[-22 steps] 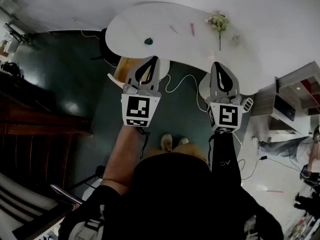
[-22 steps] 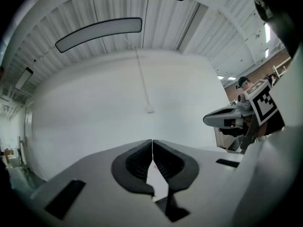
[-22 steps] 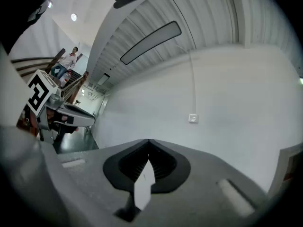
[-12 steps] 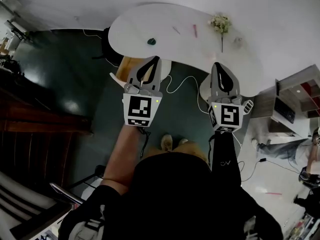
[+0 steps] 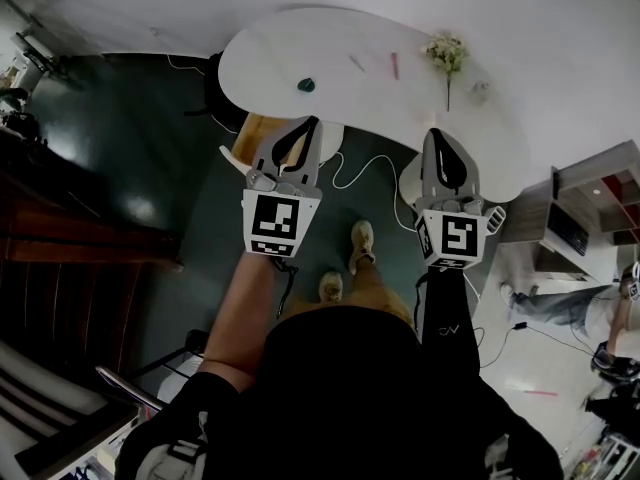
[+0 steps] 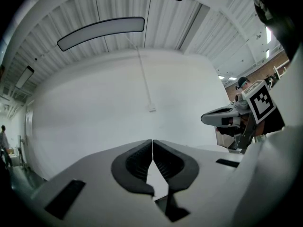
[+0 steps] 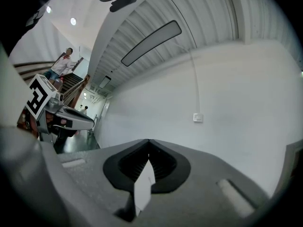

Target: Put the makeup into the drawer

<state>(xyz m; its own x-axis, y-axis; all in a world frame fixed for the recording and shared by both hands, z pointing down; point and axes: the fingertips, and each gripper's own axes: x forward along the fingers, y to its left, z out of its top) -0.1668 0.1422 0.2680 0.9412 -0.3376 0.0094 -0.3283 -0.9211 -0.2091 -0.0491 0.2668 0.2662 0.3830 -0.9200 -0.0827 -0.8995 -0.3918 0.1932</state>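
Note:
In the head view, a white curved table (image 5: pixel 300 43) stands ahead of me. On it lie a small teal object (image 5: pixel 306 85), a pink stick (image 5: pixel 394 64) and a thinner stick (image 5: pixel 356 63), all too small to identify. No drawer shows in any view. My left gripper (image 5: pixel 305 123) and right gripper (image 5: pixel 440 134) are held level side by side, short of the table's near edge. In the left gripper view the left gripper's tips (image 6: pixel 152 141) meet with nothing between them. The right gripper's tips (image 7: pixel 149 143) are likewise closed and empty in the right gripper view.
A sprig of white flowers (image 5: pixel 446 52) lies at the table's right end. A wooden seat (image 5: pixel 252 131) and a white round stool (image 5: pixel 412 180) sit under the near edge, with a white cable (image 5: pixel 365 161) on the dark floor. Dark stairs (image 5: pixel 70 268) are left, shelving (image 5: pixel 600 193) right.
One of my feet has stepped forward on the floor and the table sits a little nearer in view. Both grippers keep their pose and stay closed.

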